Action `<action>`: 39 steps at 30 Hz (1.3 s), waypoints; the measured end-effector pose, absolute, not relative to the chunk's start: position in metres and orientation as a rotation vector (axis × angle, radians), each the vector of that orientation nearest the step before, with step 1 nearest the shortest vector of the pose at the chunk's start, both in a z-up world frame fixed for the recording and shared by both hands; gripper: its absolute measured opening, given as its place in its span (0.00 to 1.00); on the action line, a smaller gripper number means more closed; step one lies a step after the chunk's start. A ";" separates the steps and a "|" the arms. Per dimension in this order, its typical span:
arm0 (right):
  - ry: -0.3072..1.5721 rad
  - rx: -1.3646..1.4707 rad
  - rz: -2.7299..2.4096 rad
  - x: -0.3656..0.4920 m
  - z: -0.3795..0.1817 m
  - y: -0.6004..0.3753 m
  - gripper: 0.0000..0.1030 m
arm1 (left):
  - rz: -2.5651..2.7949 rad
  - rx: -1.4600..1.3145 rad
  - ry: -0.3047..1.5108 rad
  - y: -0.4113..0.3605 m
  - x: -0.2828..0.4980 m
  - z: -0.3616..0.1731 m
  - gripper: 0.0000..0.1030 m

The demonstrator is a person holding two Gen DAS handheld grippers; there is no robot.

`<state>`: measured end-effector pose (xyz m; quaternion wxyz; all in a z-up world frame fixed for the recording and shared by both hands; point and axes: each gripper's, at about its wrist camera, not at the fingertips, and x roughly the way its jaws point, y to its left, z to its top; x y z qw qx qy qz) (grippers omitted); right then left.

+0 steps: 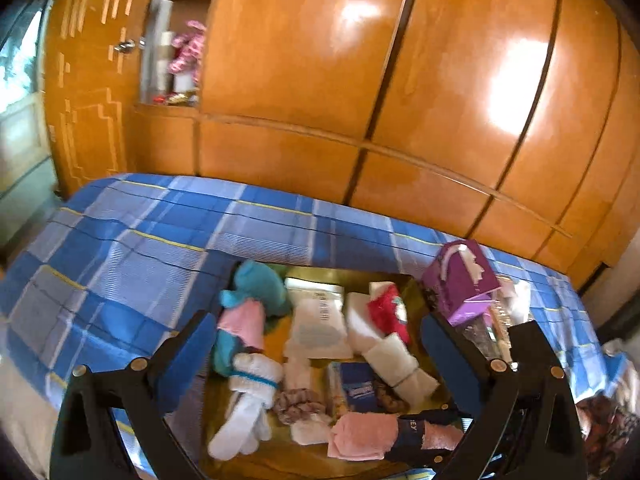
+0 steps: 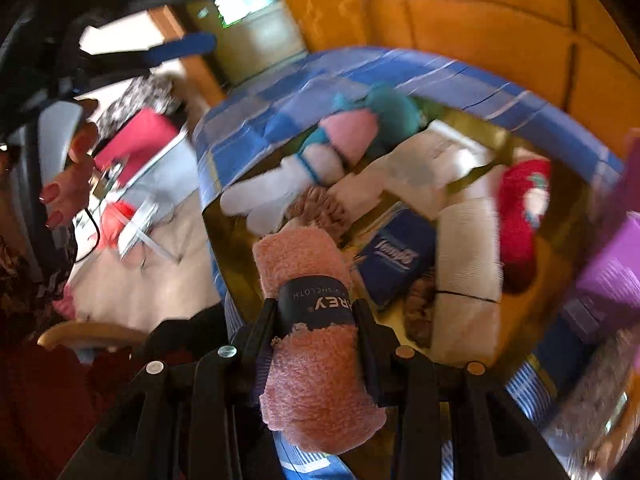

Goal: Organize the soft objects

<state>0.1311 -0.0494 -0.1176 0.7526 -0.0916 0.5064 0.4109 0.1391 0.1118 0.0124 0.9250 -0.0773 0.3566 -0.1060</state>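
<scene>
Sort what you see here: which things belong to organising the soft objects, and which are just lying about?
Job: pink dishcloth clamped in right gripper; teal plush toy; white gloves; red pouch; scrunchie; tray.
Lying about: purple box; wardrobe; checked bedcover.

A: What is behind the bed (image 1: 160,232)?
B: A big shiny orange wooden wardrobe (image 1: 400,80). Bright light spots glow on its doors.
A: And the bed?
B: It has a blue checked cover. A window (image 1: 16,64) is at the left.
</scene>
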 end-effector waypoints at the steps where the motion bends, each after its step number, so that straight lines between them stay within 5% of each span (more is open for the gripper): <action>1: 1.114 -0.225 0.909 0.133 -0.119 -0.045 0.37 | -0.212 -0.155 0.728 0.113 0.138 0.012 1.00; 15: 1.051 -0.272 0.764 0.134 -0.112 -0.055 0.44 | -0.112 -0.054 0.698 0.110 0.113 0.009 1.00; 25: 0.898 -0.095 0.433 0.097 -0.062 -0.077 0.62 | -0.016 0.033 0.717 0.086 0.099 0.010 1.00; 39: 0.793 0.042 0.097 0.045 -0.021 -0.097 0.63 | 0.077 0.040 0.706 0.076 0.044 0.008 1.00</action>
